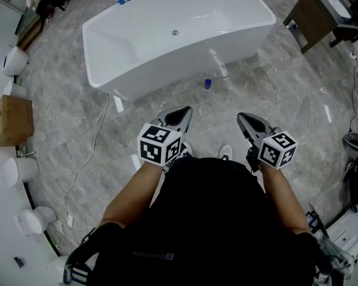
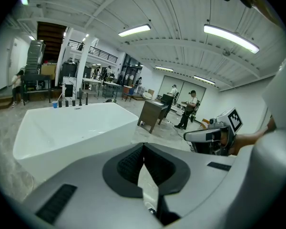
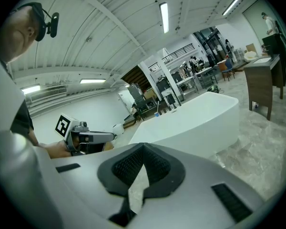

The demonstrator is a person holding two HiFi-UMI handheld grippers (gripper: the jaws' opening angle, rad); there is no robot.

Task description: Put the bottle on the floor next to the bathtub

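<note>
2 grippers, left (image 1: 184, 111) and right (image 1: 243, 118), are squeezed tight, holding nothing. The bottle (image 1: 207, 83) sits on the floor (image 1: 167, 109) near the bathtub (image 1: 167, 70).

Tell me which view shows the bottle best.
The head view: the bottle shows small but clear on the floor beside the bathtub. Both gripper views show the bathtub but no bottle.
</note>
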